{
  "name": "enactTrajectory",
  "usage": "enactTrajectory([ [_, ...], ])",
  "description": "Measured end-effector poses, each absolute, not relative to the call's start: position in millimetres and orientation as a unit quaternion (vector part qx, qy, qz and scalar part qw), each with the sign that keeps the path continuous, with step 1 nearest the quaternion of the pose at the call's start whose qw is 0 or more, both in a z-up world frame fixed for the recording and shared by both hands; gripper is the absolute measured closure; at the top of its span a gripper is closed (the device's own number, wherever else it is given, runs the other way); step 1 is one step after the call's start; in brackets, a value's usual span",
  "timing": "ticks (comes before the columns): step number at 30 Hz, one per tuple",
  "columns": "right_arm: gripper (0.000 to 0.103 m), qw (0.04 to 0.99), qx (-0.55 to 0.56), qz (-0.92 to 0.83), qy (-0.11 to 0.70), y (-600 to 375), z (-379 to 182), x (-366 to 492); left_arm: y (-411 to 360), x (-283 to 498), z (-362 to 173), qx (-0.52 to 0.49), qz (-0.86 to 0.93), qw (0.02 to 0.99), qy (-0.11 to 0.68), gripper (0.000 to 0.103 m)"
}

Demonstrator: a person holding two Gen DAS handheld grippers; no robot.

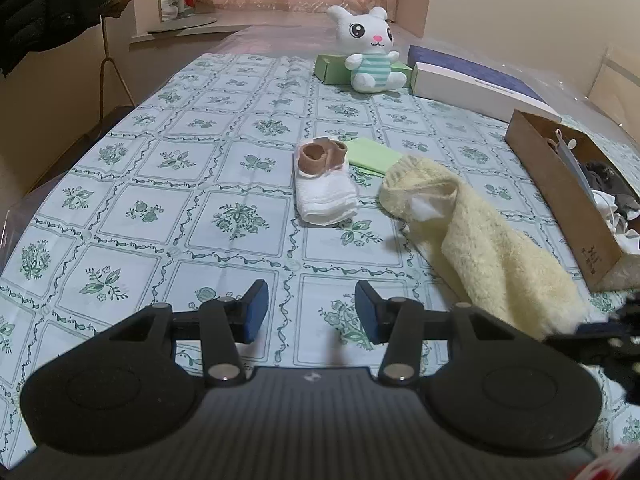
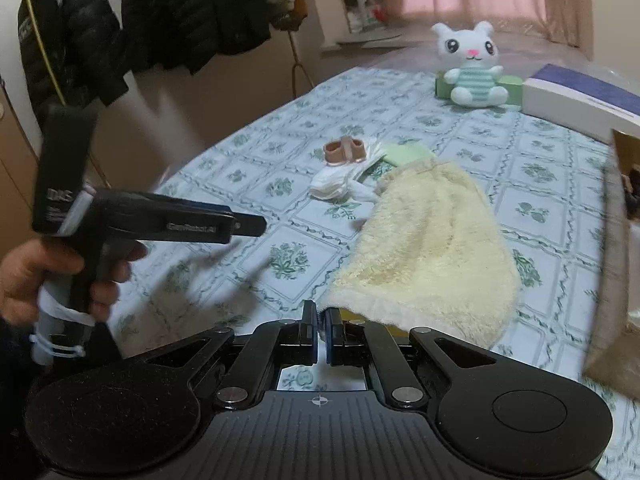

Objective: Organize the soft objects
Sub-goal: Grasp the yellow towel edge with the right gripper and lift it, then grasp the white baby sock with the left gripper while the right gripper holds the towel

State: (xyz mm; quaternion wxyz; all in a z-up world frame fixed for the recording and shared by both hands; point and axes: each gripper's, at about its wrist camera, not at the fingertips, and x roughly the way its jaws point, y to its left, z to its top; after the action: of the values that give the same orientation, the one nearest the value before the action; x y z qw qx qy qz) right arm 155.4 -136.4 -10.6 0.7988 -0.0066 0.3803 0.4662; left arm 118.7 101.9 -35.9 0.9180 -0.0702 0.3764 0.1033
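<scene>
A fluffy yellow towel [image 1: 484, 240] [image 2: 428, 248] lies stretched across the patterned tablecloth [image 1: 160, 216]. My right gripper [image 2: 320, 330] is shut on the towel's near corner, and the hem runs off behind its right finger. It shows blurred at the right edge of the left wrist view [image 1: 616, 332]. My left gripper [image 1: 312, 308] hovers open over bare cloth with nothing between its pads; a hand holds it at the left [image 2: 252, 226]. Beyond lie a folded white cloth [image 1: 326, 196] with brown socks [image 1: 322, 156] on top, a green cloth [image 1: 374, 156] and a white plush bunny [image 1: 370, 52].
An open cardboard box [image 1: 560, 196] holding clothes stands at the right edge. A green box [image 1: 330, 68] and a white and purple box [image 1: 472, 80] sit at the far end by the bunny. Dark jackets [image 2: 80, 40] hang to the left of the table.
</scene>
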Motion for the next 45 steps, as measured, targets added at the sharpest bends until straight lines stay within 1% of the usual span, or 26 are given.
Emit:
enactTrajectory([
  [5, 0.099, 0.809, -0.043, 0.450, 0.376, -114.5, -29.4, 175.4, 102.6, 119.3, -41.1, -0.071, 0.103, 0.915, 0.383, 0.058],
  [11, 0.099, 0.848, -0.064, 0.410, 0.329, -98.9, -38.3, 208.0, 105.4, 125.8, -46.3, -0.072, 0.103, 0.913, 0.387, 0.058],
  [16, 0.096, 0.854, -0.058, 0.389, 0.340, -88.2, -49.4, 242.7, 106.2, 131.3, -52.3, -0.071, 0.103, 0.910, 0.395, 0.058],
  [18, 0.089, 0.850, -0.059, 0.391, 0.348, -86.4, -54.5, 247.0, 107.8, 133.1, -53.8, -0.073, 0.103, 0.910, 0.396, 0.058],
  [19, 0.080, 0.850, -0.058, 0.392, 0.346, -86.8, -54.8, 245.5, 108.3, 134.3, -54.2, -0.073, 0.103, 0.909, 0.396, 0.058],
  [20, 0.069, 0.850, -0.061, 0.393, 0.345, -87.9, -54.2, 242.7, 108.9, 135.5, -54.8, -0.073, 0.104, 0.909, 0.397, 0.058],
  [21, 0.062, 0.849, -0.064, 0.395, 0.345, -89.0, -53.6, 239.4, 109.5, 136.6, -55.1, -0.072, 0.104, 0.909, 0.396, 0.058],
  [22, 0.046, 0.848, -0.067, 0.397, 0.346, -90.7, -52.7, 234.7, 110.0, 137.6, -55.5, -0.072, 0.103, 0.910, 0.396, 0.058],
  [23, 0.036, 0.848, -0.068, 0.398, 0.343, -93.8, -51.5, 230.1, 109.9, 138.3, -55.9, -0.072, 0.104, 0.909, 0.396, 0.058],
  [25, 0.031, 0.855, -0.075, 0.394, 0.329, -98.5, -48.4, 217.9, 110.6, 139.9, -56.9, -0.072, 0.103, 0.909, 0.397, 0.058],
  [27, 0.025, 0.868, -0.088, 0.386, 0.299, -106.8, -44.7, 205.7, 110.6, 141.2, -58.6, -0.072, 0.101, 0.909, 0.399, 0.058],
  [28, 0.020, 0.871, -0.097, 0.386, 0.286, -111.1, -43.4, 201.7, 110.6, 142.0, -59.7, -0.072, 0.101, 0.908, 0.400, 0.058],
  [29, 0.017, 0.873, -0.105, 0.386, 0.280, -114.2, -43.3, 200.4, 110.6, 143.0, -60.8, -0.072, 0.101, 0.908, 0.401, 0.058],
  [33, 0.015, 0.875, -0.120, 0.367, 0.293, -119.9, -56.1, 216.8, 108.6, 146.8, -63.9, -0.069, 0.100, 0.906, 0.405, 0.058],
  [36, 0.014, 0.867, -0.084, 0.362, 0.330, -117.6, -67.5, 241.2, 108.0, 149.6, -64.0, -0.065, 0.098, 0.906, 0.406, 0.058],
  [42, 0.014, 0.857, -0.019, 0.366, 0.362, -100.8, -78.3, 265.0, 107.6, 156.2, -63.8, -0.054, 0.095, 0.909, 0.403, 0.058],
  [43, 0.019, 0.856, -0.017, 0.362, 0.368, -97.2, -79.9, 267.7, 108.0, 157.3, -63.5, -0.053, 0.095, 0.909, 0.402, 0.058],
  [44, 0.034, 0.859, -0.021, 0.359, 0.365, -93.1, -80.2, 268.3, 108.2, 158.6, -63.1, -0.051, 0.094, 0.910, 0.400, 0.059],
  [45, 0.040, 0.859, -0.028, 0.359, 0.363, -89.4, -80.3, 268.6, 108.8, 160.0, -62.7, -0.049, 0.094, 0.911, 0.398, 0.059],
])
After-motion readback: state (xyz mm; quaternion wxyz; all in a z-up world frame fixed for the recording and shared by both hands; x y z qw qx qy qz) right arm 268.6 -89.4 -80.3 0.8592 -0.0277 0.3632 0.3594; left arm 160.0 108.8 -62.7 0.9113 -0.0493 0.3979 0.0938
